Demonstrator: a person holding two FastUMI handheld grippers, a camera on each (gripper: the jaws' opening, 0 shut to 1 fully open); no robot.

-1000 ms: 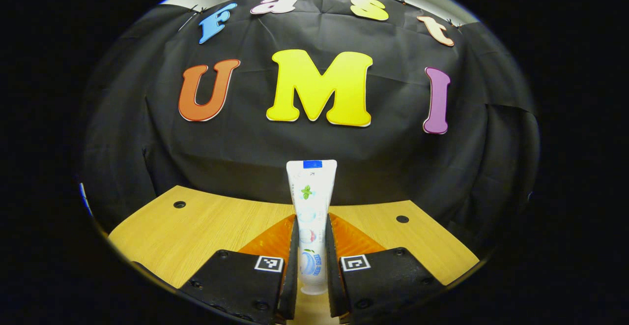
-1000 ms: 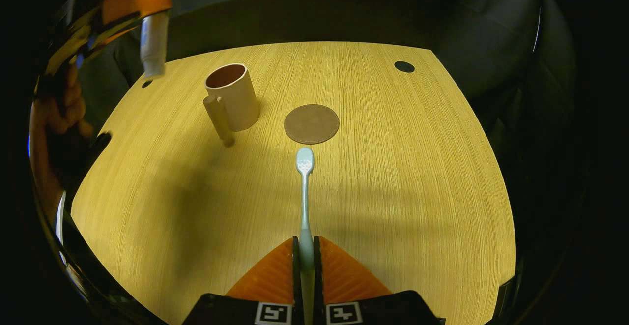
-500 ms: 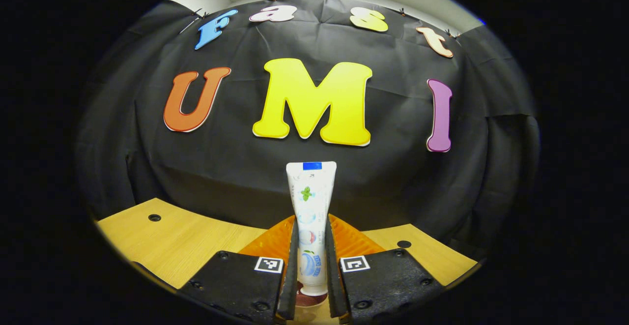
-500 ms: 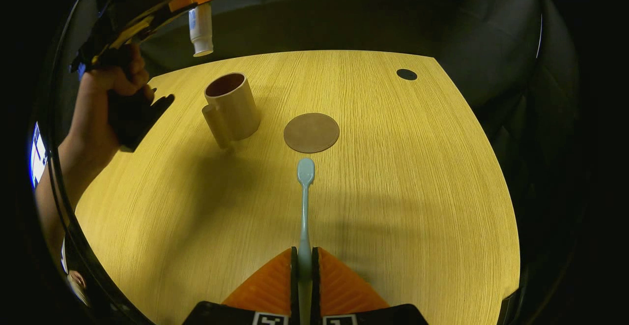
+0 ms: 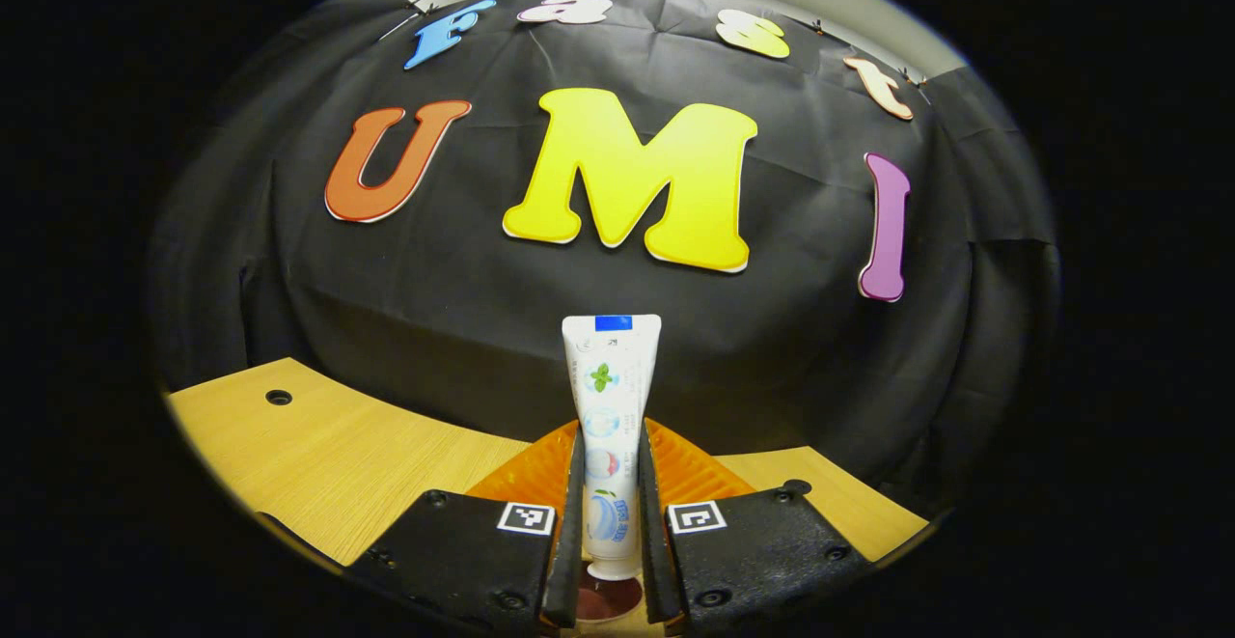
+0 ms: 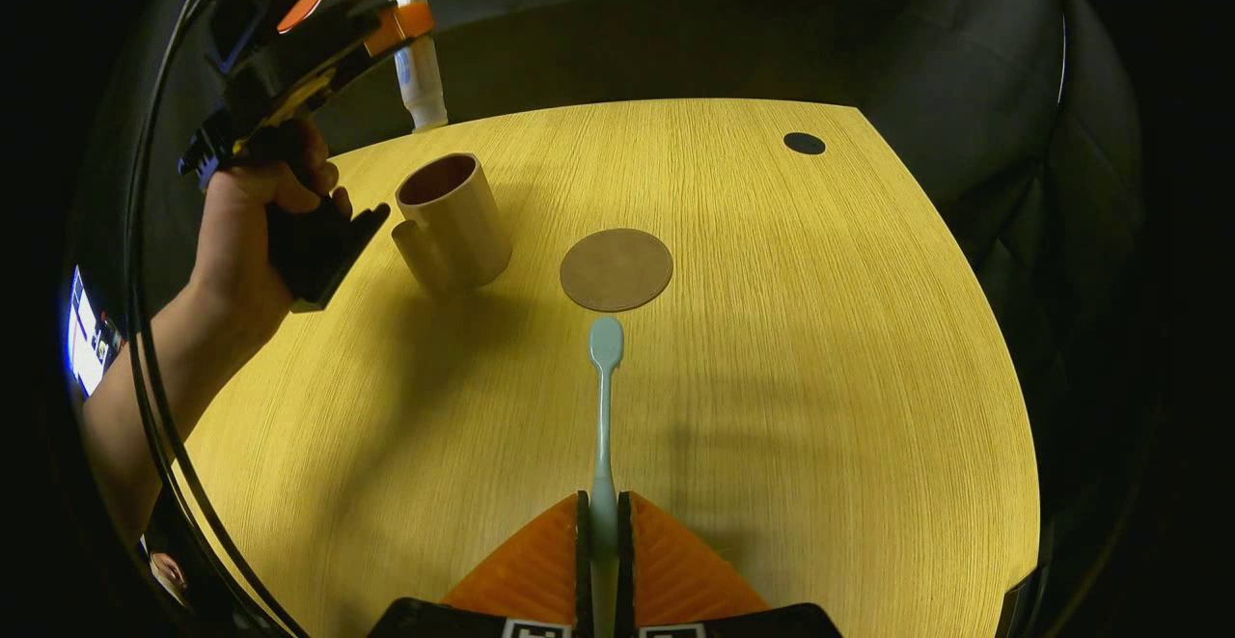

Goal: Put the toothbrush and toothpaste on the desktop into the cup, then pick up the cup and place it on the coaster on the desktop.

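- The cup (image 6: 452,223) stands upright on the table (image 6: 772,377) with its handle turned toward the near left; what shows of its dark inside holds nothing.
- The left tongs (image 5: 610,484) are closed on the toothpaste (image 5: 611,426), both fingers pressing the tube's lower half; the tube stands upright with its cap at the bottom and its flat crimped end on top.
- In the left gripper view, a dark round opening shows just under the cap between the fingers, apparently the cup's mouth, though too little of it is seen to be sure.
- The right gripper view gives the side-on picture: a hand (image 6: 260,204) holds the left tongs above and behind the cup, and the toothpaste cap hangs in the air just beyond the cup's far rim, clear of it.
- The right tongs (image 6: 604,561) are closed on the toothbrush (image 6: 605,406), gripping the handle end; the brush juts straight forward above the table, its head just short of the coaster (image 6: 617,269).
- The coaster lies flat and bare near the table's middle, just to the right of the cup and apart from it.
- Bare wood runs wide to the right of the coaster as far as the curved edge, where a dark round hole (image 6: 804,143) sits near the far corner.
- The left gripper view adds the table's far edge against the black cloth wall (image 5: 463,310).
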